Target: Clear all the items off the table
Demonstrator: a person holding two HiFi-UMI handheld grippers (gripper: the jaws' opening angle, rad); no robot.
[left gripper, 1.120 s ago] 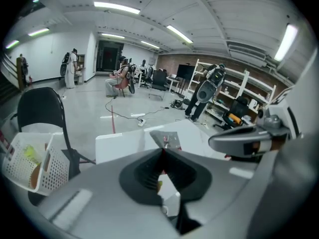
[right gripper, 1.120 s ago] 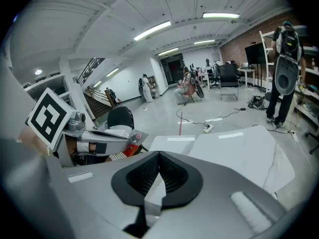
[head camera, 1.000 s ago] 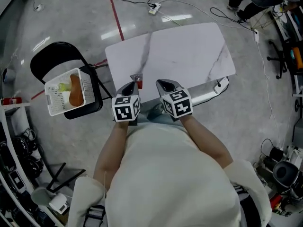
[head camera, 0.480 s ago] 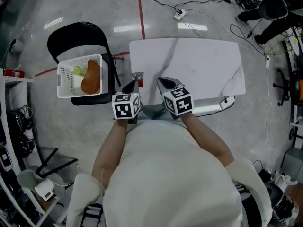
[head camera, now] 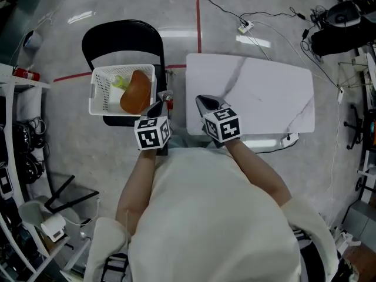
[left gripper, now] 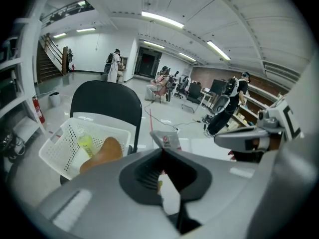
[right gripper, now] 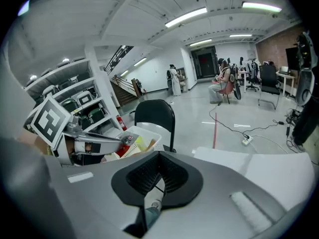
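My left gripper (head camera: 160,106) is shut on a small white packet with a red mark (head camera: 169,102), held just right of the white basket (head camera: 94,93) on the black chair (head camera: 117,37). In the basket lie a brown loaf-shaped item (head camera: 136,93) and a yellow-green bottle (head camera: 119,82). In the left gripper view the packet (left gripper: 167,139) sticks up from the closed jaws of the left gripper (left gripper: 162,151), with the basket (left gripper: 55,148) to the left below. My right gripper (head camera: 205,103) is shut with nothing in it, over the near left edge of the white marble table (head camera: 252,93).
Shelving with gear runs along the left, with a red fire extinguisher (head camera: 23,73) beside it. Cables and a power strip (head camera: 245,25) lie on the floor beyond the table, crossed by a red tape line (head camera: 198,10). People stand far off in the hall.
Both grippers have swung left, from in front of the table toward the chair and basket. The packet has stayed in the left gripper. Both stay shut.
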